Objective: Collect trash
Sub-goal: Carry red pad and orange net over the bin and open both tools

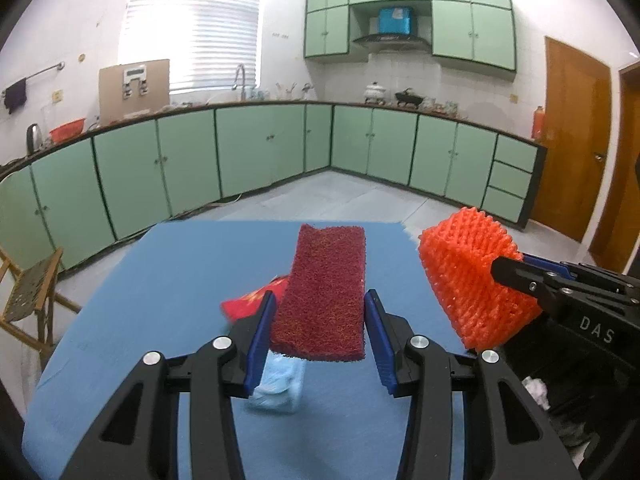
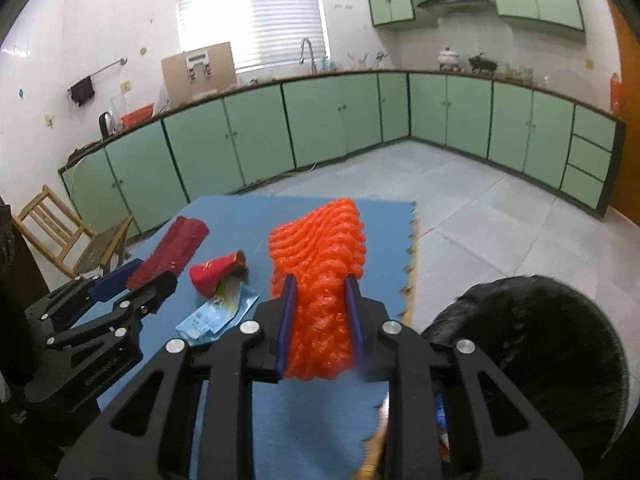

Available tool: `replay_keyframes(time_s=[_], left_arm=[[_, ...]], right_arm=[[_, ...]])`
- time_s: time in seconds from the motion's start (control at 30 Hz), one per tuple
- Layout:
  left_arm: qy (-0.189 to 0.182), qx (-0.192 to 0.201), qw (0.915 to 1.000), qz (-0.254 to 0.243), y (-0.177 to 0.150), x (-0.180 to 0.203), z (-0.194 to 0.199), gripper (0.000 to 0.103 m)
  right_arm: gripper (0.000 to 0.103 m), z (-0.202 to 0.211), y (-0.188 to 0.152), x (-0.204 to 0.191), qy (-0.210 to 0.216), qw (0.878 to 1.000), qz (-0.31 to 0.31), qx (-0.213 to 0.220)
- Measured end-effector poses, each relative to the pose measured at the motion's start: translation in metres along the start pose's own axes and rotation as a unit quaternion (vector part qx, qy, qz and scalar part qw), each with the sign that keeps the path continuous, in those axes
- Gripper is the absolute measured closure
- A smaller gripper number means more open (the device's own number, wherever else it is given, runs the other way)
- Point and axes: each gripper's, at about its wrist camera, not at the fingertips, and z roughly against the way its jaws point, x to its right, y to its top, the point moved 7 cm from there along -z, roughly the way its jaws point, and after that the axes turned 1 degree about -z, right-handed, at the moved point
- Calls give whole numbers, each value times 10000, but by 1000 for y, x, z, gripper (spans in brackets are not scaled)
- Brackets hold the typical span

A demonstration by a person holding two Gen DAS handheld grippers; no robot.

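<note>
My left gripper (image 1: 320, 320) is shut on a dark red scouring pad (image 1: 324, 292), held by its side edges above the blue mat (image 1: 160, 280). Under it lie a red wrapper (image 1: 252, 300) and a light blue packet (image 1: 276, 390). My right gripper (image 2: 320, 296) is shut on an orange foam net (image 2: 316, 264), whose mesh bulges between the blue pads. In the right wrist view the left gripper (image 2: 136, 280) with the scouring pad (image 2: 172, 250) is at the left, beside the red wrapper (image 2: 214, 276) and the blue packet (image 2: 220, 316). The left wrist view has the orange net (image 1: 472, 276) at the right.
A black bin bag (image 2: 532, 340) gapes below the mat's right edge; white crumpled paper (image 1: 536, 390) lies in it. The blue mat (image 2: 248, 216) ends in a jagged edge on the right. A wooden chair (image 2: 60, 232) stands to the left. Green cabinets (image 1: 260, 148) line the far walls.
</note>
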Motion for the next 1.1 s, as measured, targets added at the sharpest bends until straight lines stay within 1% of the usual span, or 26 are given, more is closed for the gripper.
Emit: replay_keyframes(time_s=[0.2, 0.23, 0.33, 0.53, 0.67, 0.83, 1.03, 1.1], left_arm=[[-419, 128, 9989, -167, 16, 47, -1, 59], [-533, 148, 9982, -211, 19, 60, -1, 59], [-766, 204, 9963, -338, 23, 88, -1, 59], [-1218, 223, 9909, -520, 24, 149, -8, 59], [-1461, 171, 9872, -623, 20, 185, -16, 59], [-1669, 118, 9830, -757, 11, 219, -26, 59], [-1763, -11, 9803, -896, -1, 243, -40, 59], [-1804, -87, 9794, -907, -5, 245, -46, 58]], right_arm=[[81, 37, 6, 34, -352, 9988, -92, 319], [81, 42, 5, 41, -416, 9984, -130, 348], [81, 58, 2, 66, -666, 9966, -231, 429], [81, 83, -12, 119, -1200, 9909, -407, 460], [81, 89, -25, 151, -1454, 9867, -597, 422], [81, 90, -44, 184, -1675, 9817, -831, 352], [81, 87, -68, 212, -1829, 9776, -1021, 212], [80, 84, -75, 219, -1856, 9765, -1083, 160]])
